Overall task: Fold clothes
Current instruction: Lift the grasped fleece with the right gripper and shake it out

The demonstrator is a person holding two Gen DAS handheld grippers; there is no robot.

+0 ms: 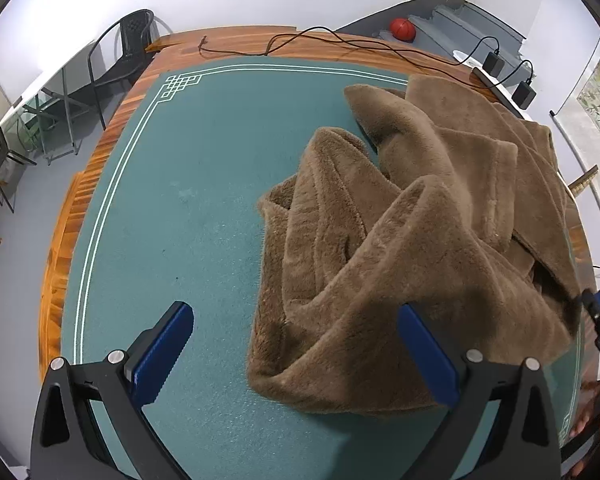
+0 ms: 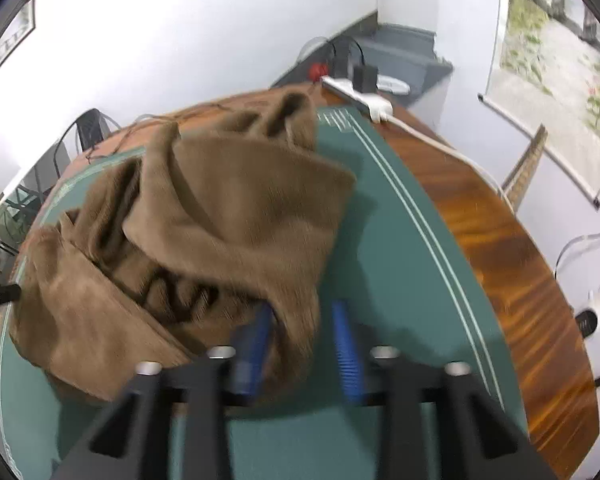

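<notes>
A: Brown fleece garment [image 1: 412, 232] lies bunched in a heap on the green mat [image 1: 188, 200], ahead and to the right of the left gripper [image 1: 296, 356]. Thick plush pile, rounded rolls, deep dark creases. No flat panel anywhere.

B: Left tool state?

A: Jaws spread wide, nothing between them. Its right finger [image 1: 428, 356] sits at the near edge of the heap; whether it touches the pile I cannot tell. Its left finger is over bare mat.

B: And the right gripper [image 2: 306, 344]?

A: Blurred view. A fold of the garment [image 2: 204, 216] hangs down between its blue fingers [image 2: 346, 344], which stand part way closed. Whether they have pinched the cloth, I cannot tell.

B: Step in hand?

A: My judgement: the cloth is being gathered or lifted by an edge to spread it out. A crumpled heap, not a folded one.

B: Next move calls for?

A: Finding a hem or a corner among the rolls and drawing it out flat. Fleece is bulky and springy, so layers may come up together. Beyond the heap, cables [image 1: 340, 44] lie on the wooden table [image 2: 512, 280] edge.
</notes>
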